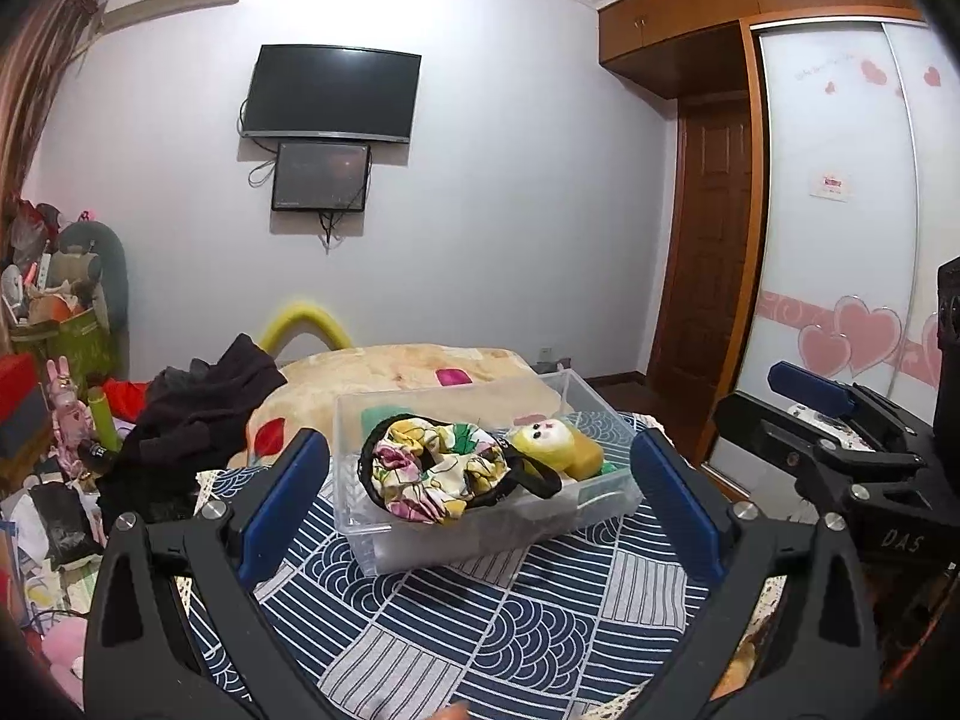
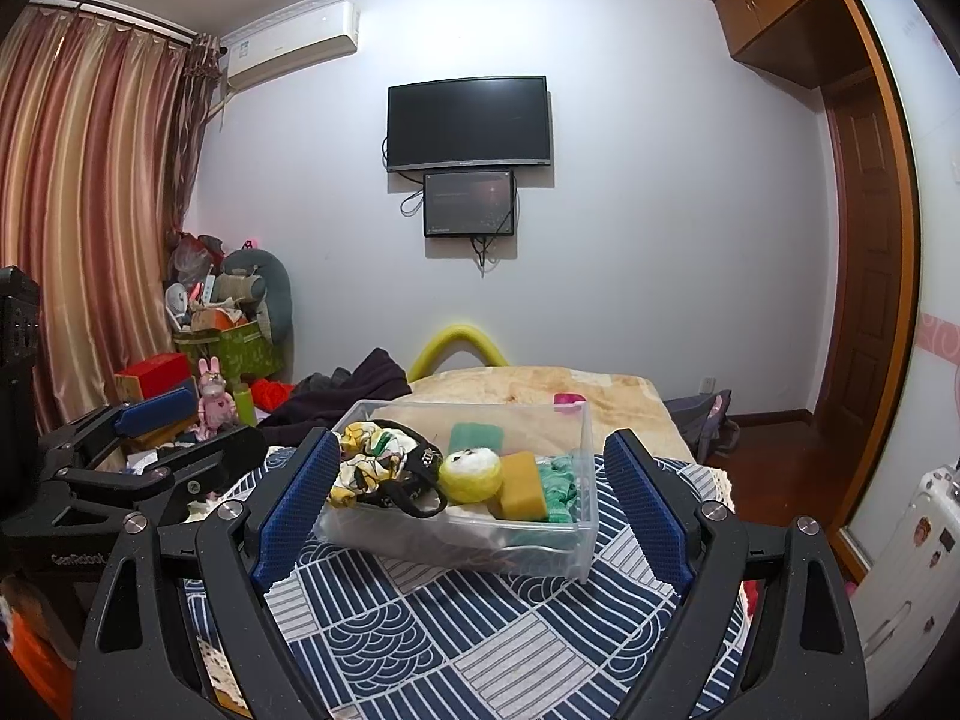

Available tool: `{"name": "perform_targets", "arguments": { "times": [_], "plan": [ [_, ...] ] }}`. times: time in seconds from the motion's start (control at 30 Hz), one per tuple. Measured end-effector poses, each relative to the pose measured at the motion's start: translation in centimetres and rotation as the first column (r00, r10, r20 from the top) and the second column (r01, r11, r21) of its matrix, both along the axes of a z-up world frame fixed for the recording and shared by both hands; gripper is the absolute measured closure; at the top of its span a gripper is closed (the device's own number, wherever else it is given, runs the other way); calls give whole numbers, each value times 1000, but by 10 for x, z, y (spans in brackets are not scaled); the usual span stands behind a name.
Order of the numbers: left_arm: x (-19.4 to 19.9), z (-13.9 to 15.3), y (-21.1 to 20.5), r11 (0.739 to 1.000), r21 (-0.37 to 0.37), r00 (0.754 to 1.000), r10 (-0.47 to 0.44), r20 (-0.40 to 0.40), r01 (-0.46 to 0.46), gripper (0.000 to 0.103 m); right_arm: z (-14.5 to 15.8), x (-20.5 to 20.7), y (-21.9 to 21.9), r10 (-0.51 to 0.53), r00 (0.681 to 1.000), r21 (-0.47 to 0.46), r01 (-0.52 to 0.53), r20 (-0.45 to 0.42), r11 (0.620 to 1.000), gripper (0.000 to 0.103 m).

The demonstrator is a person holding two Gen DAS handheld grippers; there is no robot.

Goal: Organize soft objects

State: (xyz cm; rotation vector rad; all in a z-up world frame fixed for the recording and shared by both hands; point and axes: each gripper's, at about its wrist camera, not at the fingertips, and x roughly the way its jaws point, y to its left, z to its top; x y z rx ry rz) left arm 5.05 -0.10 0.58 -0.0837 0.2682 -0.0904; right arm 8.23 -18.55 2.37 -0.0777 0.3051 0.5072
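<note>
A clear plastic bin stands on a navy patterned cloth. In it lie a floral fabric piece with black trim, a yellow plush toy, a yellow sponge and green soft items. My left gripper is open and empty, short of the bin. My right gripper is open and empty, also short of the bin. The right gripper shows at the right edge of the left wrist view; the left gripper shows at the left of the right wrist view.
Dark clothes lie left of the bin on a blanket-covered bed. Clutter, boxes and a pink rabbit figure fill the left side. A wardrobe and a door are on the right.
</note>
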Motion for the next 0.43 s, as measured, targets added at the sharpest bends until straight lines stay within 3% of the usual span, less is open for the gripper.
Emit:
{"name": "perform_targets", "arguments": {
  "times": [0.43],
  "plan": [
    [-3,1,-2,1000,3,1000,-4,6,4,1,0,-2,1,-8,1000,8,8,-9,1000,14]
  ]
}}
